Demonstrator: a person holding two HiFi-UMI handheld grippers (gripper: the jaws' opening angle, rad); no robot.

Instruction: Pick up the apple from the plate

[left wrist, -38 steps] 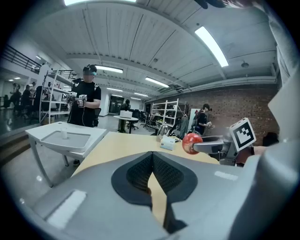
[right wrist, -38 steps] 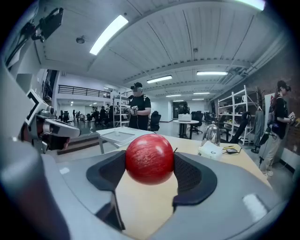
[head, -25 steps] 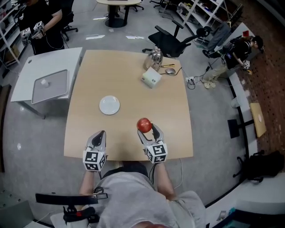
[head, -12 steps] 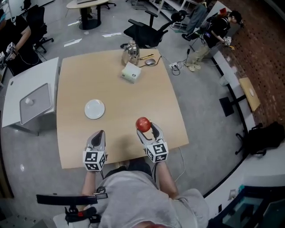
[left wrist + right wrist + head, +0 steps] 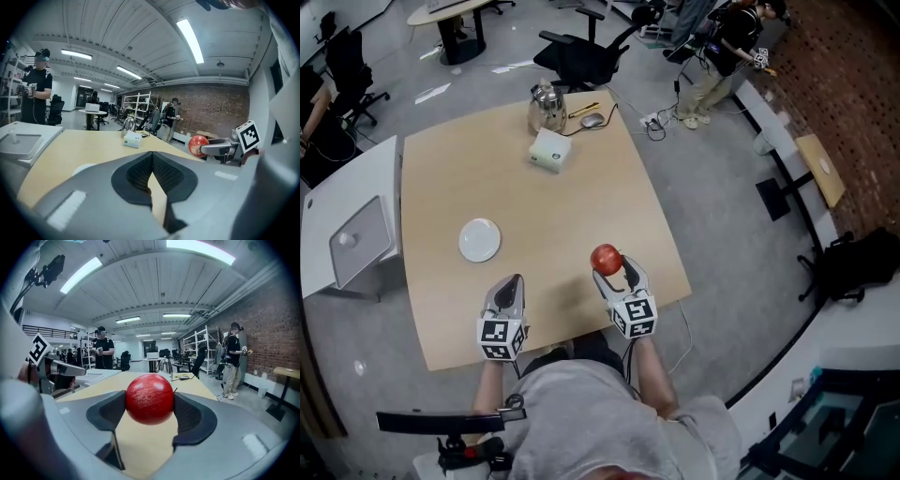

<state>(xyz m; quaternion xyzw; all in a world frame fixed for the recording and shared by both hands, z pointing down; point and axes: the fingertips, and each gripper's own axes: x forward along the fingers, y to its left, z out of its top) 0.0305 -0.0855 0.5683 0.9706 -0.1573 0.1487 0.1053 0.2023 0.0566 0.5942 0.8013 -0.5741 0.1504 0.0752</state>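
Over near right corner of light wooden table (image 5: 525, 202): glossy red round apple (image 5: 606, 259) pinched mid-body by right gripper (image 5: 614, 273), well apart from small white round plate (image 5: 479, 239). Left gripper (image 5: 507, 292): jaws pressed together, empty. Advised: even squeeze, gripper level.

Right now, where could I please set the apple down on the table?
The middle is bare, between the plate and the table's right edge, nearer than the white box. The near strip between the left gripper and the apple is free. The far corner is crowded: kettle, mouse, box.
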